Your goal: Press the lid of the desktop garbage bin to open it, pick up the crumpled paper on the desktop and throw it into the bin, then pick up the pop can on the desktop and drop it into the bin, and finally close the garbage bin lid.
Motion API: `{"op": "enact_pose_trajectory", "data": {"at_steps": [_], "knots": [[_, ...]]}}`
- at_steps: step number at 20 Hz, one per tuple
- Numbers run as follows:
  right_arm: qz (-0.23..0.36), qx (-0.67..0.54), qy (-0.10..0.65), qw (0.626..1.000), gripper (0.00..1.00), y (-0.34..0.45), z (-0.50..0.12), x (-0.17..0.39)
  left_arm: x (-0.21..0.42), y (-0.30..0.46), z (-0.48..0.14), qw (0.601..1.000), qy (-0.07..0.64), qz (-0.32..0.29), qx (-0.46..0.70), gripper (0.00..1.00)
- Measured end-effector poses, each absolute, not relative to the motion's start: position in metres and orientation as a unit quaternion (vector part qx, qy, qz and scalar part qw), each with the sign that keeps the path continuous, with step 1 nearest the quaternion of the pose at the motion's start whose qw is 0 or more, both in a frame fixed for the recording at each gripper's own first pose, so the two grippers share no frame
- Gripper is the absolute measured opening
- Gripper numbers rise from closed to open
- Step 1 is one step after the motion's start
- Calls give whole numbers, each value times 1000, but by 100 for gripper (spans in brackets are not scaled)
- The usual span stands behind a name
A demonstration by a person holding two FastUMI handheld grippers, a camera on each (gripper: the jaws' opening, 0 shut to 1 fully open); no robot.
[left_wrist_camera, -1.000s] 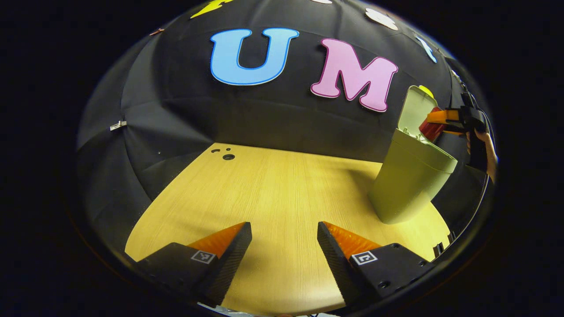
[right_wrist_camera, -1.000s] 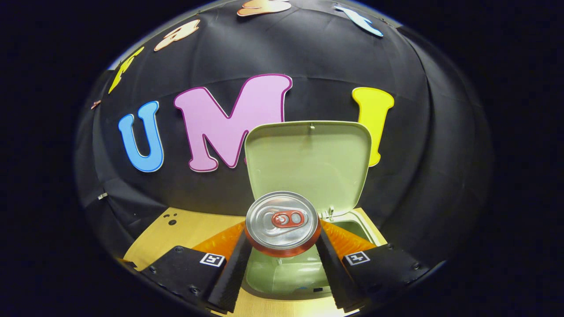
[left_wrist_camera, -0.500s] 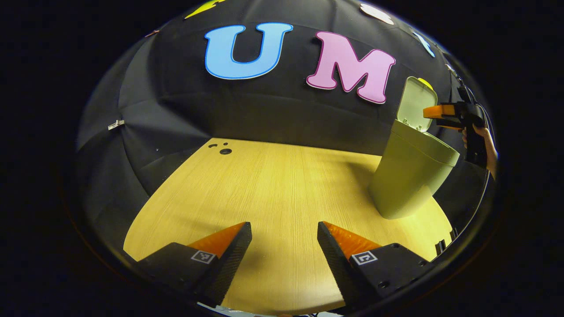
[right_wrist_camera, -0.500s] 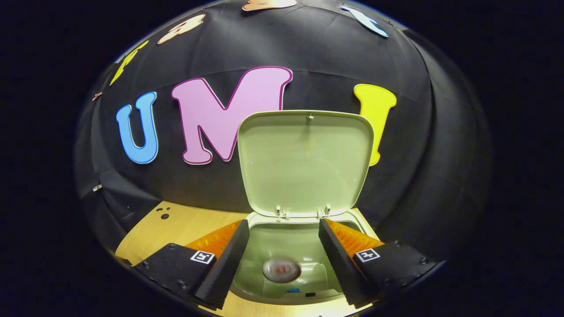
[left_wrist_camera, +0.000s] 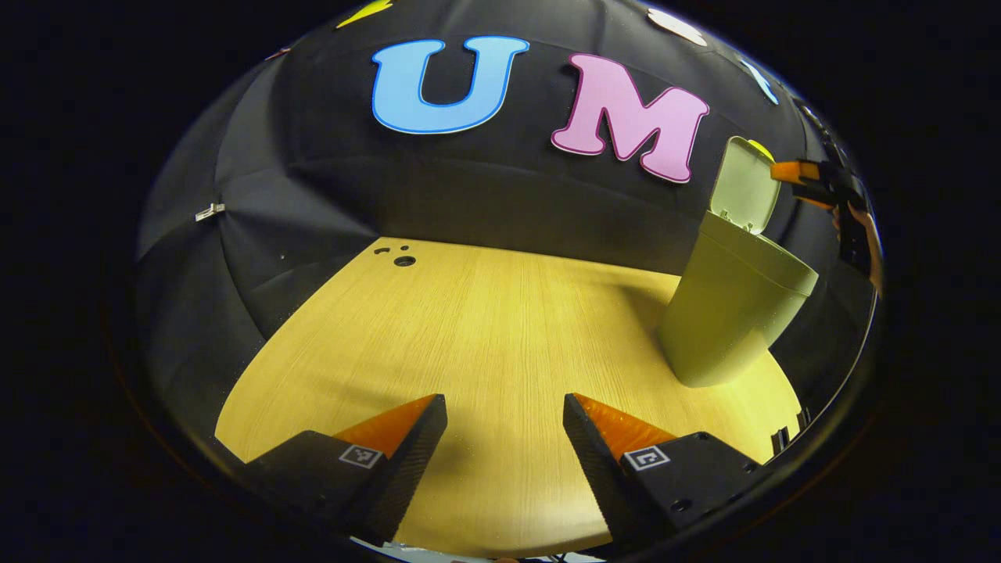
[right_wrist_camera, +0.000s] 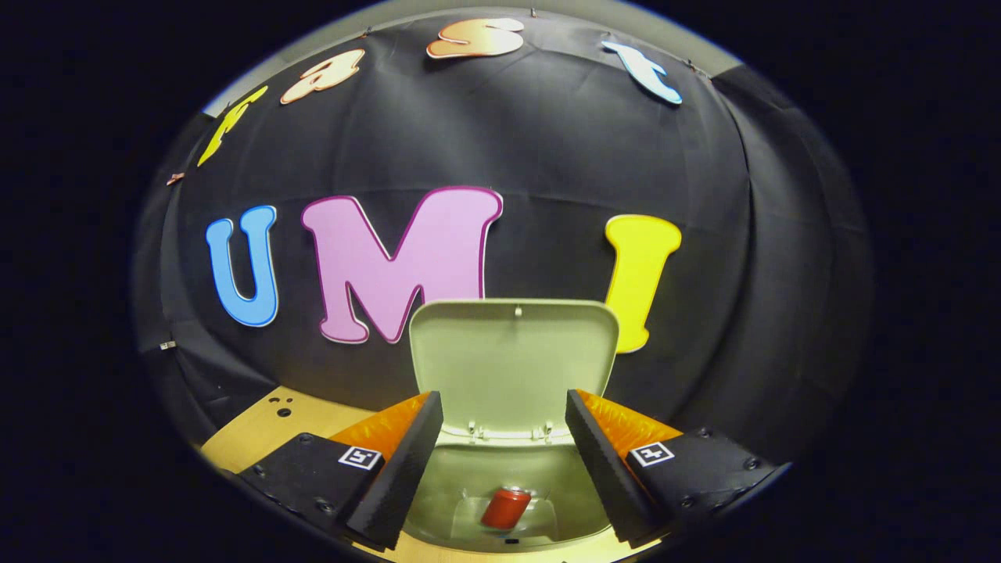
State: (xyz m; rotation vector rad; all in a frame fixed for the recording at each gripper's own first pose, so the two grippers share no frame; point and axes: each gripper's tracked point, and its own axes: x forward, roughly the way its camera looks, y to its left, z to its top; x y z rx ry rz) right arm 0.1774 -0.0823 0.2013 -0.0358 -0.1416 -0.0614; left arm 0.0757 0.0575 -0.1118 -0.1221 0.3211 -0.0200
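Right gripper view, pop can (right_wrist_camera: 506,507) now inside bin (right_wrist_camera: 469,477), right claw (right_wrist_camera: 504,446) released, spread empty

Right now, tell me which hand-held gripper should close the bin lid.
Right. The right hand-held gripper hangs open above the bin, facing its raised lid; the left hand-held gripper sits across the table.

From the left gripper view we look low across the table (left_wrist_camera: 485,328) toward the back wall, the bin (left_wrist_camera: 731,313) well off to our right. From the right gripper view we look down into that same bin (right_wrist_camera: 508,477) from close above, facing its raised lid (right_wrist_camera: 512,360).
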Motion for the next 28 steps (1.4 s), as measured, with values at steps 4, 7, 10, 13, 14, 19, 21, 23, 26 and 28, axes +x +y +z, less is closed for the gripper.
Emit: {"op": "enact_pose_trajectory", "data": {"at_steps": [4,7,10,13,14,19,21,23,26,28], "knots": [[-35,-22,-110,993,98,-85,245,172,72,54,-117,984,164,-12,-62,96],[-40,-26,-139,989,97,-88,278,174,68,52,-120,984,166,-11,-64,96],[-42,-21,-158,986,96,-88,305,181,67,58,-119,984,166,0,-71,96],[-50,-19,-160,986,96,-93,317,193,65,64,-115,983,161,13,-92,96],[-50,-18,-159,986,96,-94,318,199,64,67,-115,982,159,17,-97,96],[-54,-10,-130,990,96,-101,308,230,60,79,-115,980,157,46,-112,96],[-49,-1,-109,993,96,-101,300,244,57,84,-116,979,155,56,-122,96],[-46,6,-97,994,96,-101,296,254,55,86,-118,977,156,64,-133,96],[-36,26,-86,995,96,-96,291,263,52,90,-114,977,150,72,-133,96],[-32,28,-69,997,96,-93,282,266,53,90,-110,978,147,73,-125,96]]}}
